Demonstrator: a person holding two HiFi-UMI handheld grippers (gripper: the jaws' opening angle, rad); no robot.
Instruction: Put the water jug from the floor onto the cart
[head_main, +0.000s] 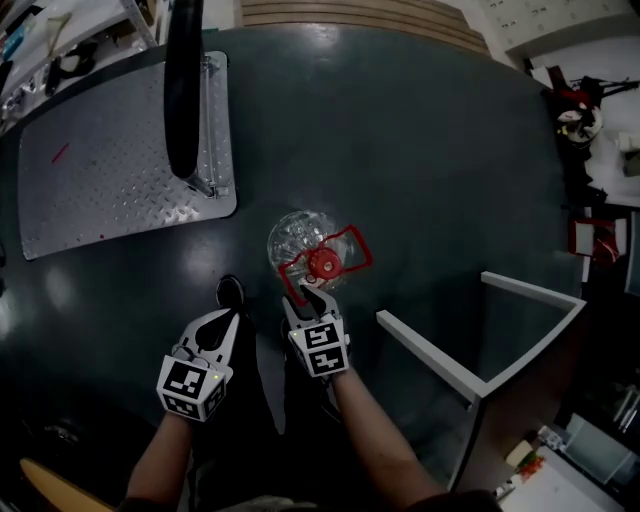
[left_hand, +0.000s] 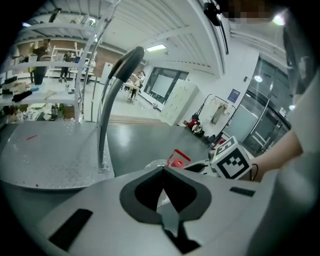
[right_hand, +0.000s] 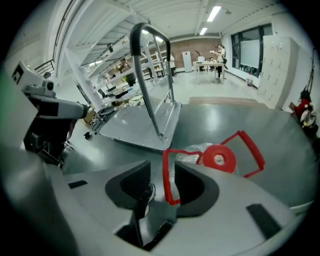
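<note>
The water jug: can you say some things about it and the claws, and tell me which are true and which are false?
1. The water jug stands on the cart. False: it stands on the dark floor, beside the cart.
2. The jug's cap is red. True.
3. The right claw is open, with the jug's red handle between its jaws. True.
4. The left claw is wide open. False: its jaws are together, with nothing between them.
5. The cart has a tall handle. True.
</note>
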